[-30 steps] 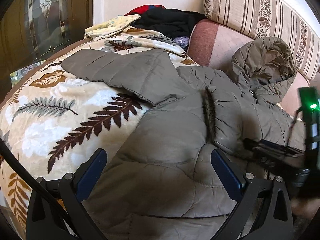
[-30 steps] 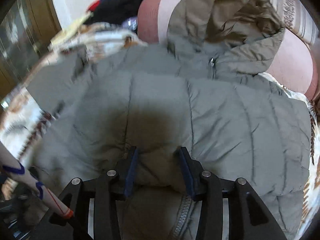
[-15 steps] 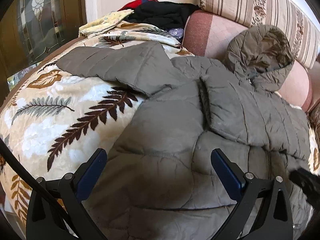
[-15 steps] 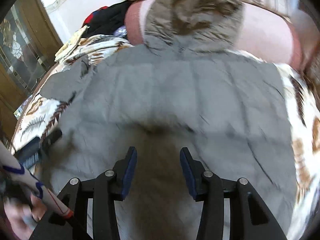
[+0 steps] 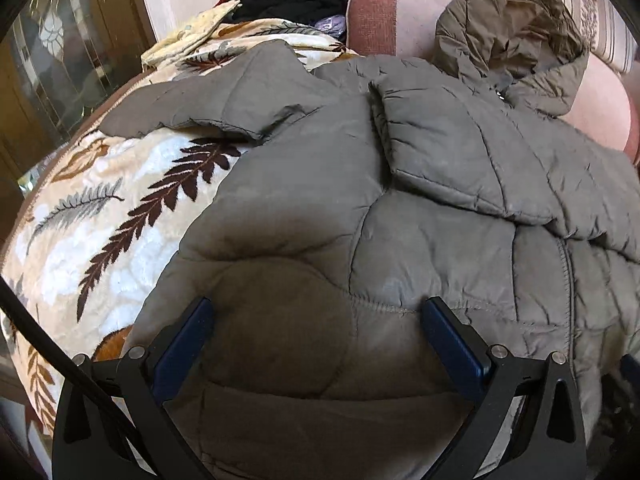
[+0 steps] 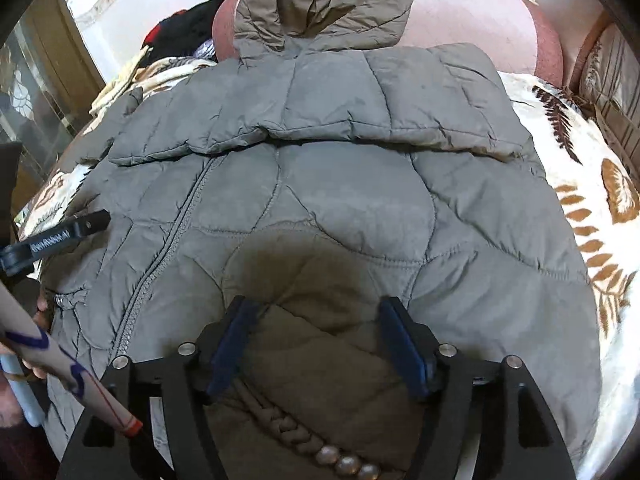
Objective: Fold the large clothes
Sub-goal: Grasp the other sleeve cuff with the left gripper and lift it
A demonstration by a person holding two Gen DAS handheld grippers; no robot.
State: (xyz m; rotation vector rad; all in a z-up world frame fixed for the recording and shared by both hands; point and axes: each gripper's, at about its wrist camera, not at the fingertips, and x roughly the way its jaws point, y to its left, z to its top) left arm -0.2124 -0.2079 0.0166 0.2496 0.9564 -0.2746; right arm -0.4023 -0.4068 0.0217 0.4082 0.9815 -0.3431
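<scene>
**Right sleeve folded in, left sleeve next**

Grey-green quilted hooded puffer jacket [image 6: 320,184] lies flat on the leaf-print blanket [image 5: 120,216], long axis running from the hem near you to the hood against the pink sofa back [image 6: 480,12]. Your right hand-held gripper [image 6: 320,344] has just been opening, nothing pinched; left hand-held gripper [image 5: 316,340] is spread wide over the hem. Next, probably: grab the outstretched left sleeve [image 5: 208,100] and fold it inward.
</scene>
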